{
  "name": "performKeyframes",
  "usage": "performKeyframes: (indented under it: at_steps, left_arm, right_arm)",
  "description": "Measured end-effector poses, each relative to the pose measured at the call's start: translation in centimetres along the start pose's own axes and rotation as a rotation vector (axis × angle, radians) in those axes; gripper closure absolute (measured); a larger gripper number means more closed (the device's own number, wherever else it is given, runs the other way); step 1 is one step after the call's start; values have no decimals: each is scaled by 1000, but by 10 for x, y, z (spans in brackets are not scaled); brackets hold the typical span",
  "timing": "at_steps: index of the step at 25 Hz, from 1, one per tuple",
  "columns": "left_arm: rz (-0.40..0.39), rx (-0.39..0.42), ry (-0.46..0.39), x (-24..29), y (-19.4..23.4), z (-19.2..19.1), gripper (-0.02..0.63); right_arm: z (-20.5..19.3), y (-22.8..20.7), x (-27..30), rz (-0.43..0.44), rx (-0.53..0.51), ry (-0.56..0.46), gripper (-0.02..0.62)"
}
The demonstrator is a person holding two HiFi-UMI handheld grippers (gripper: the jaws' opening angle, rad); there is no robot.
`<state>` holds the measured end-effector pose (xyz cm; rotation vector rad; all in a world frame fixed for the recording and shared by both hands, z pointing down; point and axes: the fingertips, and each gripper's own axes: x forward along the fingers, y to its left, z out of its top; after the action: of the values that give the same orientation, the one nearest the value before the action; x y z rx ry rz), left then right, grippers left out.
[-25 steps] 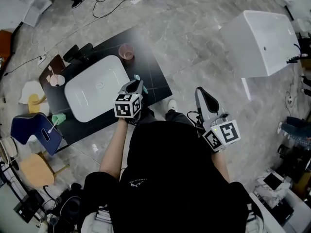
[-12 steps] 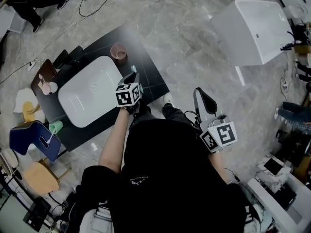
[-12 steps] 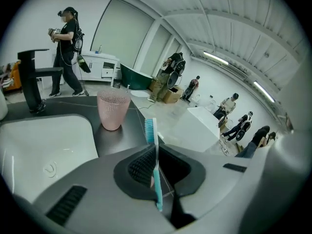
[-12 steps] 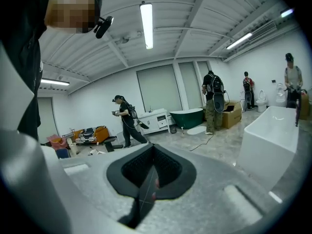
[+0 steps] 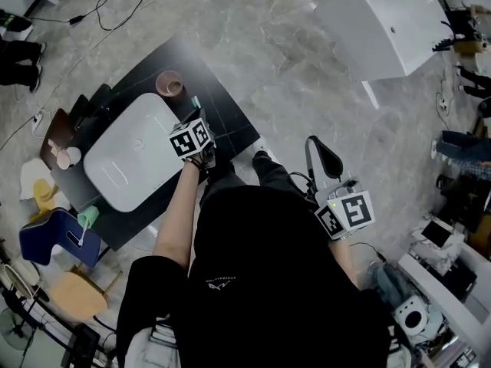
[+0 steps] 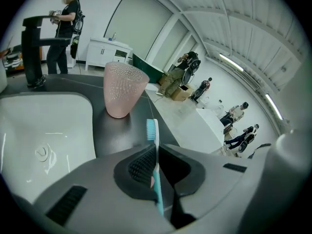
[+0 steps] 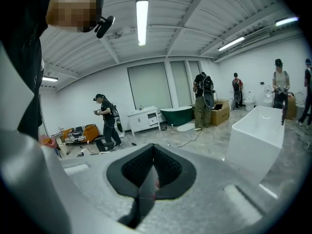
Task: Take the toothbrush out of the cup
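At the left of the left gripper view lies the white basin. Past its corner the pink cup stands upright on the dark surface. Lower centre, the left tongs are closed on the teal toothbrush, pinching its handle, bristle end poking forward, clear of the cup. It looks light, thin, slick plastic (apt to swivel in a narrow pinch), so a mid-handle hold seems best. Far right in the head view, the right tongs are closed on nothing.
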<state>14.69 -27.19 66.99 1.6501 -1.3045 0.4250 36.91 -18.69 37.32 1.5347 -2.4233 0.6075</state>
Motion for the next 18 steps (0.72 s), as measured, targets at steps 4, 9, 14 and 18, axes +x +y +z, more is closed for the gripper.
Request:
performKeyframes:
  at_steps: [4, 9, 14, 18]
  left_arm:
    - [10, -43, 23, 8, 9, -5, 586]
    - [26, -99, 31, 15, 15, -10, 586]
    - [42, -121, 27, 21, 17, -11, 586]
    - [54, -149, 21, 22, 21, -13, 586]
  right_arm:
    - [-3, -2, -2, -28, 8, 11, 591]
    - [-7, -3, -3, -43, 16, 20, 591]
    - [-9, -3, -3, -49, 18, 23, 591]
    - [-12, -2, -5, -51, 21, 27, 591]
